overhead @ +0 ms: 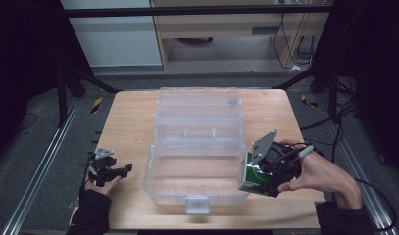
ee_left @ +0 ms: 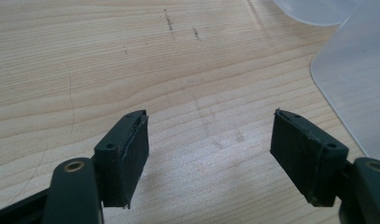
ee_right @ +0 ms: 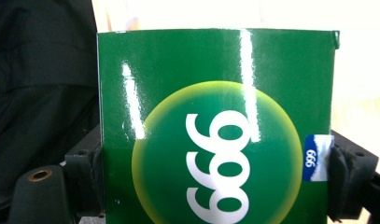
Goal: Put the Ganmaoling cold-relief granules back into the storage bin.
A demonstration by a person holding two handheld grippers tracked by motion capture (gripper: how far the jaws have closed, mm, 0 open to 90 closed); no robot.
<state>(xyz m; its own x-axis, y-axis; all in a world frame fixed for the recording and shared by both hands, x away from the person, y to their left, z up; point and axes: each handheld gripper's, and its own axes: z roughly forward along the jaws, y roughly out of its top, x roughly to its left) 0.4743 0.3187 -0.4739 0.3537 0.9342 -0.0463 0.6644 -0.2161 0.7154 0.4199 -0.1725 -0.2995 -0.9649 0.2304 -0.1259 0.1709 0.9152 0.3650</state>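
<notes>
My right gripper [overhead: 265, 183] is clamped on a green box [overhead: 252, 180] — pads pressing both side edges, seen close in the right gripper view [ee_right: 215, 140], white "999" in a yellow-rimmed circle, small blue label at one edge. The box is tilted, held off the table [overhead: 128, 122] just at the right front corner of the clear plastic case [overhead: 197, 147]. The case stands open, lid tipped back, latch tab at the front facing me. Its right wall sits between the box and the inside of the case.

My left gripper [overhead: 111, 171] is spread wide with nothing between the jaws — low over bare wood left of the case, well apart from it. In the left gripper view the case's rounded edge [ee_left: 355, 88] shows at upper right.

Beyond the table: dark floor, metal rails on either side, cables at right.
</notes>
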